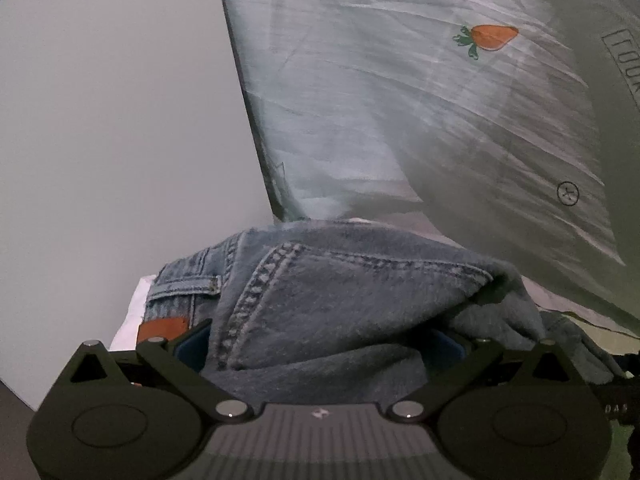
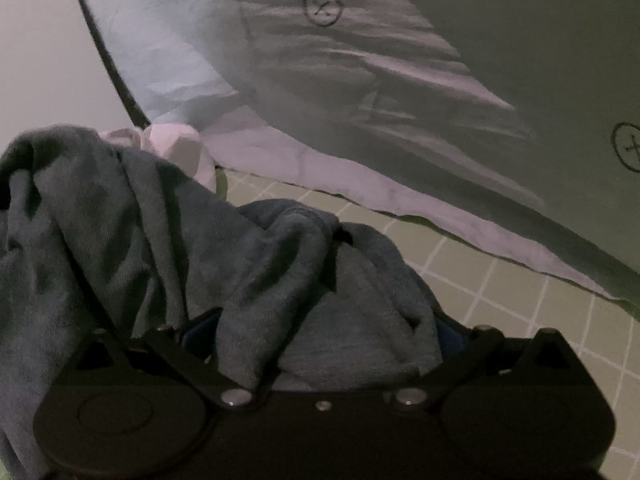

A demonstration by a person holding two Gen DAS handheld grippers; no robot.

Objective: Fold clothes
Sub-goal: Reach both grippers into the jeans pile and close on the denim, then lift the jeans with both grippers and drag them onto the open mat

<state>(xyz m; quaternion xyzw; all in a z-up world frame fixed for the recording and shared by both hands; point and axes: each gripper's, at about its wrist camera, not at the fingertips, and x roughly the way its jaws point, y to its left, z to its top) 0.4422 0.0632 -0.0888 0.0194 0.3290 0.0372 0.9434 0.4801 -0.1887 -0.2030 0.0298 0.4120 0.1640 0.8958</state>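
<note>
**Denim garment bunched in both grippers, over a printed sheet**

Appearance. Light blue denim jeans (image 1: 320, 300), faded wash, heavy double stitching running in a curved seam across the front fold. A belt loop and waistband show at the left of the left wrist view, with a tan leather patch (image 1: 162, 329) just beneath. Cloth is crumpled into thick rolls, not flat. In the right wrist view the same jeans (image 2: 160, 240) read as duller grey-blue, softer in texture, draped in deep vertical folds; no stitching visible there.

Grip. Left gripper (image 1: 320, 344): jaws set fairly wide with a thick wad of denim filling the gap, blue pads pressed against it on both sides. Right gripper (image 2: 320, 332): jaws likewise packed with a fold of the fabric, holding it.

Position. Garment sits directly in front of both cameras, lifted into a mound. Behind it a pale wrinkled sheet (image 1: 400, 100) with a carrot print (image 1: 490, 38) and circled cross marks (image 2: 323, 7). A green gridded mat (image 2: 500, 292) lies below the sheet's edge, right of the denim.

Orientation. Waistband end lies toward the left gripper's left side. Long axis cannot be told; the cloth is too bunched.
</note>
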